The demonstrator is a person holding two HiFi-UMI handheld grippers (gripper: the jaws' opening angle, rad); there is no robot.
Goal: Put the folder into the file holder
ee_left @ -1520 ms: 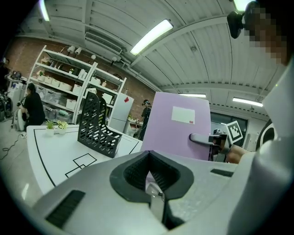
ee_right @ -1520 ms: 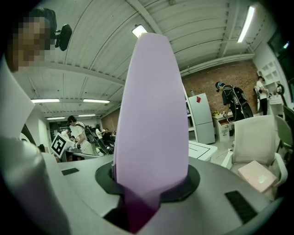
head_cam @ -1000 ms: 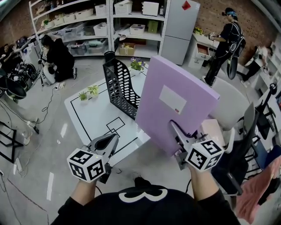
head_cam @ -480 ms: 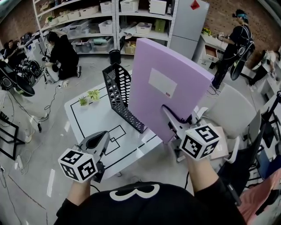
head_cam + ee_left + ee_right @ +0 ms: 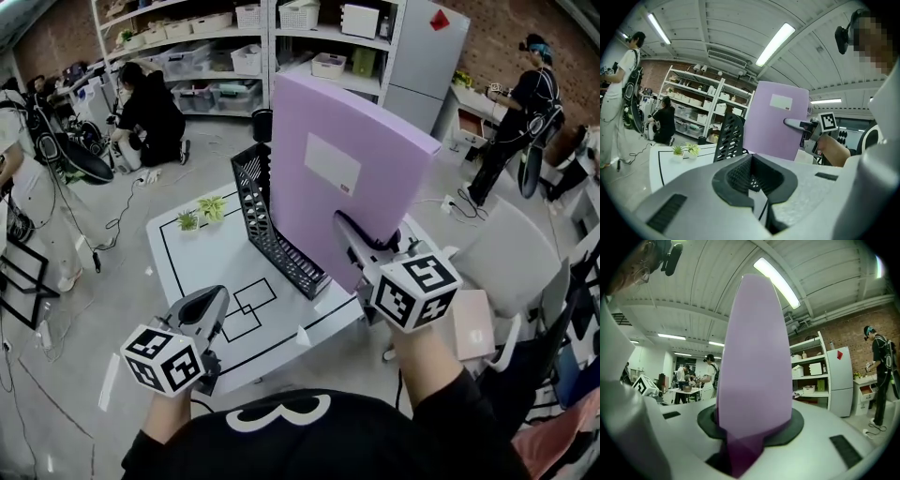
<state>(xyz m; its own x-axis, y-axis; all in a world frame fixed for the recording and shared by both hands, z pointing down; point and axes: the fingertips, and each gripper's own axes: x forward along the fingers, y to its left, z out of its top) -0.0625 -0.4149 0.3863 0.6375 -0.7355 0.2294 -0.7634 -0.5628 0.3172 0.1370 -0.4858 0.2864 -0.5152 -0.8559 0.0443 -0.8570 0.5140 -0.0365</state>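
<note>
- Pinching the purple folder point(image 5: 323, 178) by its lower edge in the right gripper point(image 5: 345, 232), upright at centre frame, just right of the black file holder point(image 5: 267, 216), not yet in it.
- Keeping the left gripper point(image 5: 204, 305) low at lower left, jaws pressed together on nothing.
- Likely to catch a bottom corner on the holder's mesh wall (nothing steadying it) and tip or shove it across the white table point(image 5: 202, 253).
- Also liable to pivot in a one-edge pinch and miss the slot.
</note>
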